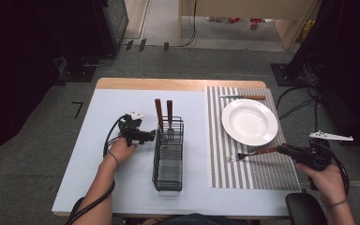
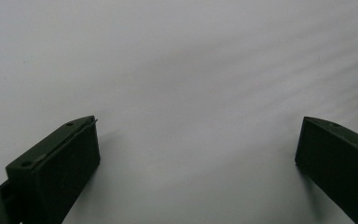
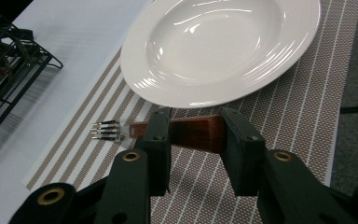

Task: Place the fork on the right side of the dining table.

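Place-setting step in hand — a fork (image 3: 168, 132) with a wooden handle is clamped by the right gripper (image 3: 193, 135), jaws closed on the handle end, tines pointing toward the wire caddy (image 1: 168, 154). In the high view the fork (image 1: 251, 153) is held low over the striped placemat (image 1: 243, 176), just below the rim of the white plate (image 1: 249, 122) on the near side; whether the tines are touching the mat cannot be told. The left gripper (image 1: 145, 136) is held beside the caddy's far end, and in the left gripper view its jaws are spread wide with nothing between them, only the pale tabletop (image 2: 191, 70) seen beyond. Two more wood-handled pieces (image 1: 164, 115) are stood upright in the caddy, and a knife (image 1: 242, 97) is laid on the mat beyond the plate. Judged: fork placement is nearly done. Next move calls for the fork to be lowered flat, clear of the plate rim, then the jaws to be eased apart without the handle being dragged — after that the remaining cutlery in the caddy is likely to be fetched
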`<action>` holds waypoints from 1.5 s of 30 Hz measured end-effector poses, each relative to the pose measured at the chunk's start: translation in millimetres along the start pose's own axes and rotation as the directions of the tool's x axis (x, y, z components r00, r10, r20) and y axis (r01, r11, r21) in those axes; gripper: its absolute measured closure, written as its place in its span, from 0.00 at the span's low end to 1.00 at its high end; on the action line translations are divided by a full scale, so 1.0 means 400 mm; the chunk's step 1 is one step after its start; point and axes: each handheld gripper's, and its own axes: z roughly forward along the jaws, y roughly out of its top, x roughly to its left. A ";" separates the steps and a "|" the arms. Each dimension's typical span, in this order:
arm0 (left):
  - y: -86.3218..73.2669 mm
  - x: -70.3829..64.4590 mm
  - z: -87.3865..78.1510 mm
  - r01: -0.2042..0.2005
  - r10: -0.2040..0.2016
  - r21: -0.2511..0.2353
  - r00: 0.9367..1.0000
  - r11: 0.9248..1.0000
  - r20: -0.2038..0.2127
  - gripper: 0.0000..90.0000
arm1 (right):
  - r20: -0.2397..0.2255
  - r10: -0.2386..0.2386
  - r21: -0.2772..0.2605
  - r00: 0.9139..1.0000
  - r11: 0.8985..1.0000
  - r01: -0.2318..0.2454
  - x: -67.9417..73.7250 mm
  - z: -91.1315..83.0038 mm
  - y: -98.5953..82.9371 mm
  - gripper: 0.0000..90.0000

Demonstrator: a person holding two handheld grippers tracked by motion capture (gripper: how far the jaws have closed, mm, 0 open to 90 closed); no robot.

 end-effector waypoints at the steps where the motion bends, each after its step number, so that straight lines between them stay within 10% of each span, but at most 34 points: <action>1: 0.000 0.000 0.000 0.000 0.000 0.000 1.000 1.000 0.000 0.00 | 0.005 -0.010 -0.003 1.000 1.000 0.010 -0.002 0.002 -0.002 0.72; 30: 0.000 0.000 0.000 0.000 0.000 0.001 1.000 1.000 0.000 0.00 | -0.038 0.093 0.056 0.995 0.994 -0.091 -0.089 0.046 -0.058 0.67; 45: 0.000 0.000 0.000 0.000 0.000 0.001 1.000 1.000 0.000 0.00 | -0.038 0.057 0.117 0.998 0.992 -0.052 -0.092 0.089 -0.066 0.63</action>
